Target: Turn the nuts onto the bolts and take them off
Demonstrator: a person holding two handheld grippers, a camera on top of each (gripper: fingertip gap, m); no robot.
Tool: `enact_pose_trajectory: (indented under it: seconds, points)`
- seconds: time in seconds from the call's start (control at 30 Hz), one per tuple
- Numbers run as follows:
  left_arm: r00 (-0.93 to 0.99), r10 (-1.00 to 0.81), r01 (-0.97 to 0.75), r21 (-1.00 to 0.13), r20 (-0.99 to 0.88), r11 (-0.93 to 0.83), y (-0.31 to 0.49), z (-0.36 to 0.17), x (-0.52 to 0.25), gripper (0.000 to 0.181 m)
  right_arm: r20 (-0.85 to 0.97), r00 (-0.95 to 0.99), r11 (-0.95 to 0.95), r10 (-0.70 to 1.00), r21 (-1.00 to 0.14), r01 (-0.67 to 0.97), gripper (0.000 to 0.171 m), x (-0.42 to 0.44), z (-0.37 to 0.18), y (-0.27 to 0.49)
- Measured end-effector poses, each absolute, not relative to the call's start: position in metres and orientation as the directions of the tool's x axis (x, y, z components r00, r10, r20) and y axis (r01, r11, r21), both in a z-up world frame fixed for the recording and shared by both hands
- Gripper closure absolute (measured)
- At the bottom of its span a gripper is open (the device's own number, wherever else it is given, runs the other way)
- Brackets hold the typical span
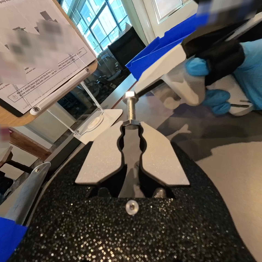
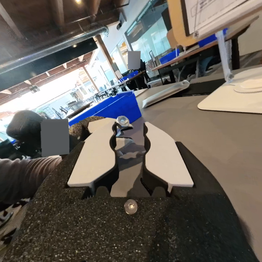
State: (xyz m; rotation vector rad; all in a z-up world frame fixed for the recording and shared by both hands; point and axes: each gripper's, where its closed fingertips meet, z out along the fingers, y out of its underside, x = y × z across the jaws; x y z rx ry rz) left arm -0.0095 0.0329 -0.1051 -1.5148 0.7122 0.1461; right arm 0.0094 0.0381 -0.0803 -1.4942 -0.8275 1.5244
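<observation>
My left gripper is shut on the hex head of a silver bolt. The threaded shaft points away from it, with a nut at the far end. My right gripper, held by a blue-gloved hand, comes in from the upper right; one of its white fingers ends just beside the nut. In the right wrist view my right gripper is open, and the nut sits just past its left fingertip. The left gripper's fingers show behind, holding the bolt.
A blue bin stands on the grey table beyond the bolt, also seen in the right wrist view. A wooden sign board with a paper sheet stands on a white base plate. A person's sleeve is at left.
</observation>
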Motion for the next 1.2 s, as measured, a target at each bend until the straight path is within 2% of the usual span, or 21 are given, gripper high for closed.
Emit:
enact_pose_trajectory:
  seconds: [0.17, 0.3, 0.43, 0.57, 0.67, 0.8, 1.0, 1.2]
  points:
    - [0.807, -0.346, -0.483, -0.872, -0.478, 0.078, 0.035, -0.106, -0.012, 0.164, -0.453, 0.026, -0.443, 0.891, -0.882, -0.16, 0.137, 0.017, -0.072, 0.043]
    - [0.791, -0.357, -0.502, -0.861, -0.497, 0.084, 0.033, -0.107, -0.007, 0.164, -0.453, -0.011, -0.451, 0.891, -0.884, -0.121, 0.134, 0.008, -0.075, 0.031]
    - [0.799, -0.348, -0.495, -0.865, -0.49, 0.081, 0.033, -0.106, -0.011, 0.164, -0.45, 0.062, -0.443, 0.891, -0.891, -0.098, 0.141, 0.014, -0.084, 0.042]
    - [0.805, -0.356, -0.482, -0.873, -0.474, 0.071, 0.035, -0.108, -0.011, 0.164, -0.444, 0.01, -0.437, 0.896, -0.886, -0.157, 0.137, 0.016, -0.07, 0.039]
    - [0.799, -0.355, -0.491, -0.867, -0.486, 0.083, 0.034, -0.107, -0.009, 0.164, -0.44, 0.019, -0.436, 0.898, -0.894, -0.108, 0.136, 0.008, -0.078, 0.034]
    - [0.806, -0.352, -0.482, -0.873, -0.476, 0.075, 0.034, -0.107, -0.012, 0.164, -0.46, 0.078, -0.452, 0.885, -0.887, -0.1, 0.144, 0.014, -0.087, 0.044]
    - [0.8, -0.369, -0.482, -0.873, -0.473, 0.074, 0.034, -0.109, -0.008, 0.164, -0.503, -0.023, -0.501, 0.864, -0.853, -0.147, 0.135, 0.012, -0.076, 0.039]
    - [0.809, -0.356, -0.465, -0.88, -0.468, 0.099, 0.031, -0.103, -0.01, 0.164, -0.506, 0.048, -0.499, 0.861, -0.86, -0.109, 0.141, 0.014, -0.088, 0.047]
